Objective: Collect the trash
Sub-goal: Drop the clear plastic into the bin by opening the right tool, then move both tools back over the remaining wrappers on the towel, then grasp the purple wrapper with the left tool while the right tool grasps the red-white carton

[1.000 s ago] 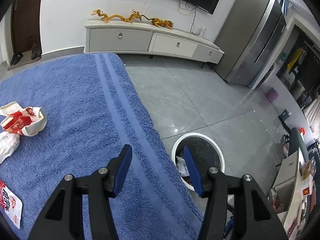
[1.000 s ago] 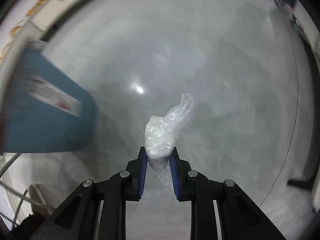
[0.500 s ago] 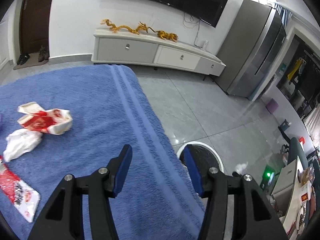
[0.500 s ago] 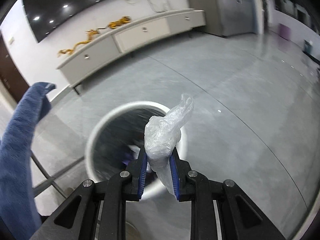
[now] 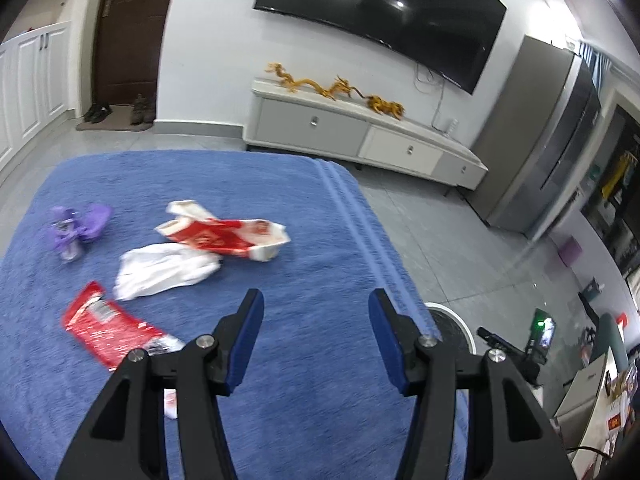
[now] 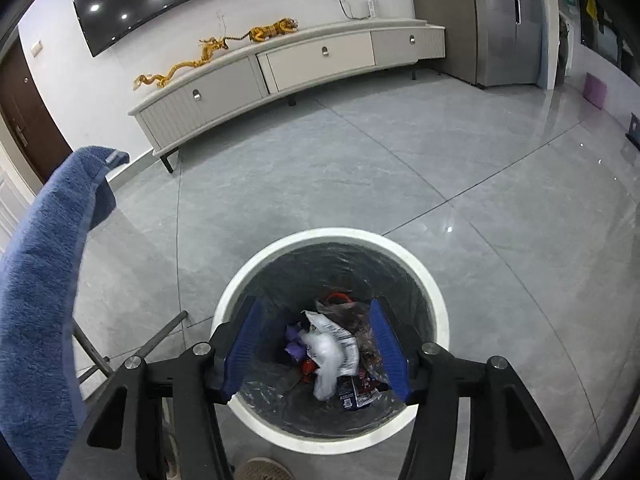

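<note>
My right gripper [image 6: 316,308] hangs over the white round bin [image 6: 436,300], its jaws opening with nothing between them. The clear plastic bag [image 6: 328,356] lies inside the bin on other trash. My left gripper [image 5: 316,300] stands open and empty above the blue towel-covered table [image 5: 280,380]. On that table lie a red and white carton [image 5: 224,236], a crumpled white wrapper [image 5: 164,268], a red foil packet [image 5: 104,328] and a purple wrapper [image 5: 76,228]. A sliver of the bin's rim [image 5: 452,320] shows past the table's right edge.
A low TV cabinet [image 6: 280,76] with golden dragon figures stands along the far wall under a wall TV [image 5: 380,20]. A grey fridge [image 5: 548,140] is at the right. A shoe tip [image 6: 260,470] shows near the bin. Metal table legs [image 6: 132,352] stand left of the bin.
The right gripper swung over the bin, opened and let go of the plastic bag, which now lies in the bin. The left gripper moved leftward over the table, bringing more trash into view.
</note>
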Available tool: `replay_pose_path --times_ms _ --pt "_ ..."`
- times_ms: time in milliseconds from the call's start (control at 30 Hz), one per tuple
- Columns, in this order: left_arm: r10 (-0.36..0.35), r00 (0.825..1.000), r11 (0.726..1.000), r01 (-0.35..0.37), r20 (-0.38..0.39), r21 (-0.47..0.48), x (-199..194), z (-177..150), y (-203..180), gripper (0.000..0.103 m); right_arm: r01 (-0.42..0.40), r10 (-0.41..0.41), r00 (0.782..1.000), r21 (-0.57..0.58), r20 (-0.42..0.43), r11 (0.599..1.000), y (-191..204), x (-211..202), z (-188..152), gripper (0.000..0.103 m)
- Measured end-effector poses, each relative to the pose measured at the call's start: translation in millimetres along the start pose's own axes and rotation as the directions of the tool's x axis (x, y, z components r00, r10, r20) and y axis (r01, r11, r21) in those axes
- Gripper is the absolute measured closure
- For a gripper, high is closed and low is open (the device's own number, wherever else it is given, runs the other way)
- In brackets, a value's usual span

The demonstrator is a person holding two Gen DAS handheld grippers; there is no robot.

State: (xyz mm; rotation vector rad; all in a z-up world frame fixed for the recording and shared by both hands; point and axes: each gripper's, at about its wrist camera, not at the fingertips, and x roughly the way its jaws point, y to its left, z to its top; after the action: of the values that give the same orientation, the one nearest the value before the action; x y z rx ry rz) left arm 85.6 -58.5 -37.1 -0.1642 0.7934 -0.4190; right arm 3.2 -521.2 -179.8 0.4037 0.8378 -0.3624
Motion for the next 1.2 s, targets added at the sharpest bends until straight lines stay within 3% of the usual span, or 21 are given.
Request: replay_pose_path --times_ms 200,367,533,633,700,833,933,1033,1200 --pt "0.051 0.995 0.998 -0.049 0.086 -0.031 -47 -7 45 0.050 -0.028 0.036 0.995 -0.093 0.091 0.995 46 -65 10 0.042" --pt "0.115 0.985 0.992 -0.108 0.132 -0.064 -89 -19 89 0.050 -0.098 0.129 0.977 -0.179 0.167 0.979 103 -120 16 0.042" --pt "0.185 0.972 0.980 -0.172 0.146 -0.096 -129 -40 138 0.050 -0.198 0.265 0.943 -0.299 0.203 0.933 174 -175 14 0.042" --pt "0.188 0.974 0.978 -0.174 0.125 -0.112 -141 -54 162 0.048 -0.246 0.331 0.927 -0.379 0.178 0.892 216 -189 4 0.040" --pt "0.173 0.979 0.979 -0.160 0.109 -0.123 -139 -60 172 0.043 -0.267 0.359 0.921 -0.426 0.150 0.864 241 -192 -3 0.040" --pt "0.107 0.992 0.986 -0.099 0.059 -0.136 -117 -64 178 0.043 -0.298 0.389 0.917 -0.493 0.089 0.817 284 -180 -16 0.040" --pt "0.101 0.995 0.988 -0.097 0.026 -0.124 -91 -60 176 0.043 -0.332 0.409 0.912 -0.521 0.035 0.786 311 -161 -20 0.040" --pt "0.120 0.993 0.988 -0.118 0.015 -0.101 -64 -41 181 0.043 -0.360 0.422 0.907 -0.552 -0.017 0.752 339 -139 -19 0.039" --pt "0.218 0.975 0.976 -0.217 0.031 -0.023 -18 8 203 0.041 -0.407 0.441 0.892 -0.593 -0.096 0.695 384 -95 -10 0.035"
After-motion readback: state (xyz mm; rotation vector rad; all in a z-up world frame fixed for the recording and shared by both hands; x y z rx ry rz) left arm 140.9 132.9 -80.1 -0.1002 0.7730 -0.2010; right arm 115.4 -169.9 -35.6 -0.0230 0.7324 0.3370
